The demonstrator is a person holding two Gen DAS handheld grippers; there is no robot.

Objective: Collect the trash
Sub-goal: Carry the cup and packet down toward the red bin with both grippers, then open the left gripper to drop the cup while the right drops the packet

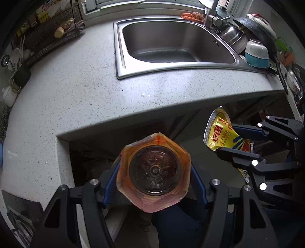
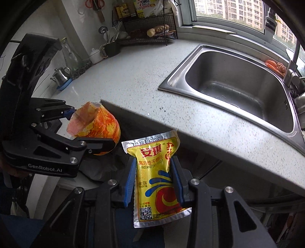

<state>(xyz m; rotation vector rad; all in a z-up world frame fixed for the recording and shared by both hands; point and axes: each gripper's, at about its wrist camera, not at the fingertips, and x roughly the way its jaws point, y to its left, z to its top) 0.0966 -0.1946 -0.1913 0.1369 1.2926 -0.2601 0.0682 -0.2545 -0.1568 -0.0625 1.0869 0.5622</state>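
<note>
Off the front edge of the speckled grey counter [image 1: 80,80], both your grippers hang over the dark gap below it, each with a piece of trash.

Your left gripper [image 1: 153,169] is clenched on an orange cup [image 1: 153,200] wrapped in a crumpled orange and yellow label. Its blue pads [image 1: 110,181] press on both sides of the cup. From the left wrist view you look straight at the cup's round, clear bottom. From the right wrist view the same orange cup [image 2: 99,126] sits sideways between the black fingers, with the left gripper [image 2: 91,131] just past the counter's corner.

Your right gripper [image 2: 153,179] is grasping a yellow yeast packet [image 2: 152,183] with red and blue print and silver edges. The blue pads [image 2: 129,181] pinch it at the middle, so the torn silver top stands above the fingers and the bottom corner with the square code hangs below them. In the left wrist view the yeast packet [image 1: 221,133] shows to the right of the cup, caught in the right gripper [image 1: 228,139], near the cup but apart from it.

Behind, the steel sink [image 1: 190,64] is set into the counter, with a tap [image 1: 211,17] at its far side and stacked bowls [image 1: 255,53] and a dark pan [image 1: 253,28] to its right. A wire rack [image 2: 148,28] stands in the far corner by the window [image 2: 228,11].
</note>
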